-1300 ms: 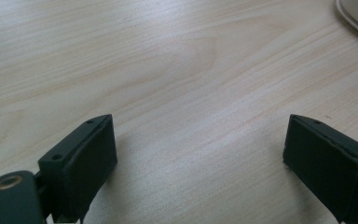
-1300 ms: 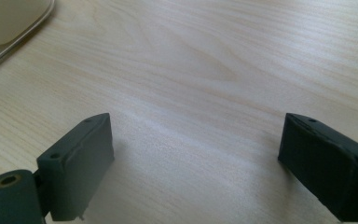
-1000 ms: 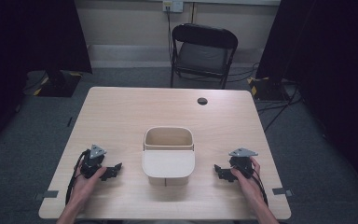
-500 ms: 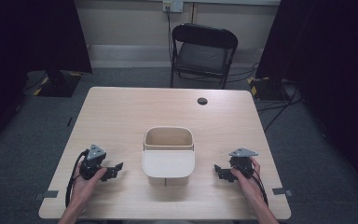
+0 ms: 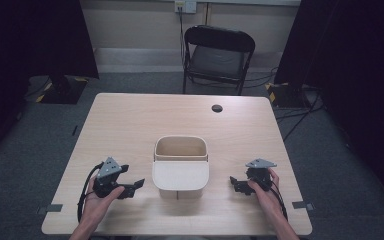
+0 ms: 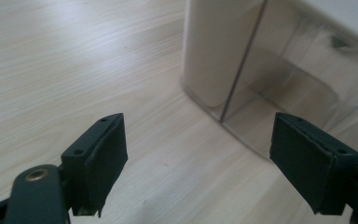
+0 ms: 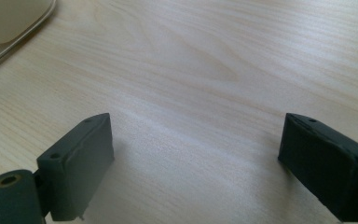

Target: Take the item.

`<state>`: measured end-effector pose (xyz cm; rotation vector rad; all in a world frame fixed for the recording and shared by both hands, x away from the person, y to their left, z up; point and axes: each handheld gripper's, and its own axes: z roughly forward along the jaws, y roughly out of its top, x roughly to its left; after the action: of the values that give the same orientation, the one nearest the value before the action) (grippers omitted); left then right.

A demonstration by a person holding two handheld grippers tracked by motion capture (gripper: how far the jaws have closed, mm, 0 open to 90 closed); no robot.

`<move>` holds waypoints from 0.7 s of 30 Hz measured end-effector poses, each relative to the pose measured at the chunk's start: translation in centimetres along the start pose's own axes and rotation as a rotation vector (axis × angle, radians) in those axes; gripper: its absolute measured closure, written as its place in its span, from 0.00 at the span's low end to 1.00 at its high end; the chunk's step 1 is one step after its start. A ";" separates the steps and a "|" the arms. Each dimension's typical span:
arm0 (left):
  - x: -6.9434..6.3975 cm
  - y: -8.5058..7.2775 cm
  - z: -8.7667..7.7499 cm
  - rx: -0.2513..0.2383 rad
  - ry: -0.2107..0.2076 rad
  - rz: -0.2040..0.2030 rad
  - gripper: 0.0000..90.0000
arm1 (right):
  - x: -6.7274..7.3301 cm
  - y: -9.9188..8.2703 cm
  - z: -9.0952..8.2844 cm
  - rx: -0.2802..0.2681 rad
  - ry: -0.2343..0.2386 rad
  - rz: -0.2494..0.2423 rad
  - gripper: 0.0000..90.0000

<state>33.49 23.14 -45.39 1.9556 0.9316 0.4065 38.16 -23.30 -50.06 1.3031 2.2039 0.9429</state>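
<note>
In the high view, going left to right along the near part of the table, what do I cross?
Left tongs → beige container → right tongs.

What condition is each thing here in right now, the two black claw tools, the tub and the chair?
left hand-held gripper: open, holding nothing, beside the bin.
right hand-held gripper: open, holding nothing, jaws over bare table.
bin: upright, far half open on top, near half covered by a lid.
folding chair: unfolded, vacant, behind the table.
</note>
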 end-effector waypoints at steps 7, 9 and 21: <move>-1.4 0.5 -0.1 -0.024 -0.063 0.028 0.21 | 0.0 0.0 0.0 0.000 0.000 0.000 0.10; -1.7 0.6 -0.1 -0.026 -0.077 0.036 0.23 | 0.0 0.0 0.0 0.000 0.000 0.000 0.10; -3.1 0.9 0.5 -0.036 -0.154 0.067 0.24 | 0.0 0.0 0.0 0.000 0.000 0.000 0.10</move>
<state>32.16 20.20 -44.64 1.9588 0.7574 0.3034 38.16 -23.30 -50.06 1.3032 2.2039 0.9430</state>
